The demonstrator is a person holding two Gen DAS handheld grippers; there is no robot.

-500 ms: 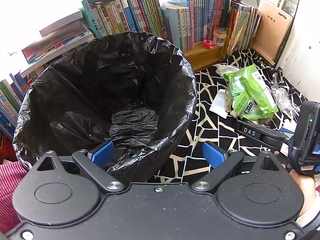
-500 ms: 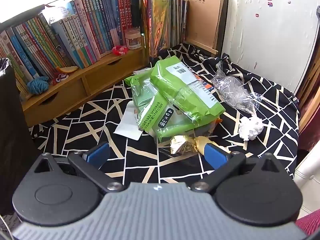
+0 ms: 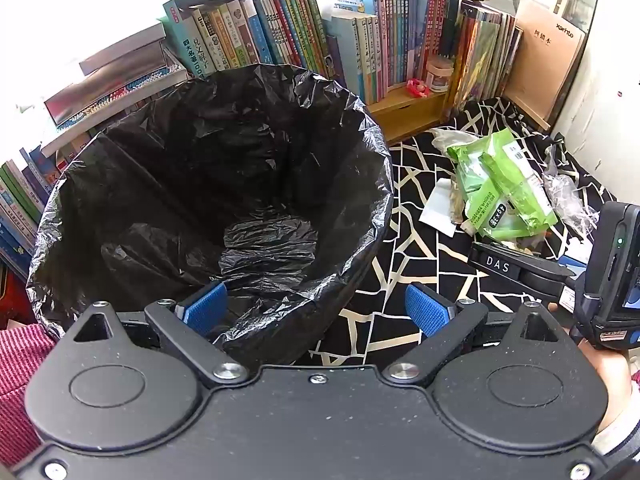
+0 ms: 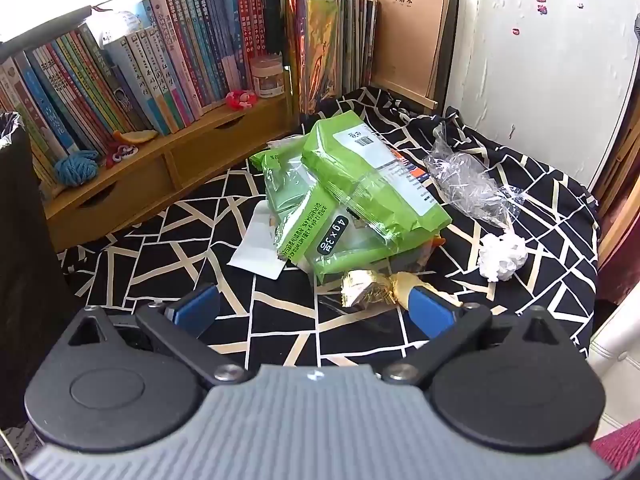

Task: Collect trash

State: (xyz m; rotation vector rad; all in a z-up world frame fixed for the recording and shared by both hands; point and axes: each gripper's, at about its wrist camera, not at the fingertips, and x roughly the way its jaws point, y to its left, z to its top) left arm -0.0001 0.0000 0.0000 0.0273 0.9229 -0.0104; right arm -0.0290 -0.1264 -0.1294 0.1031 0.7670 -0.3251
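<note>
Tablecloth [image 4: 160, 264], "4g x 3" green wrapper [image 4: 352, 216]

A long row of upright colourful paperback books [image 4: 168, 60] stands beyond the tongs, on a low wooden shelf with two drawers [image 4: 160, 176]. On that shelf sit a small clear plastic jar [image 4: 267, 76], a red trinket [image 4: 240, 99] and a blue ball of yarn [image 4: 76, 168] — far left. A tan cardboard notebook [image 4: 408, 28] leans far right, against the white wall [image 4: 540, 60].
</note>
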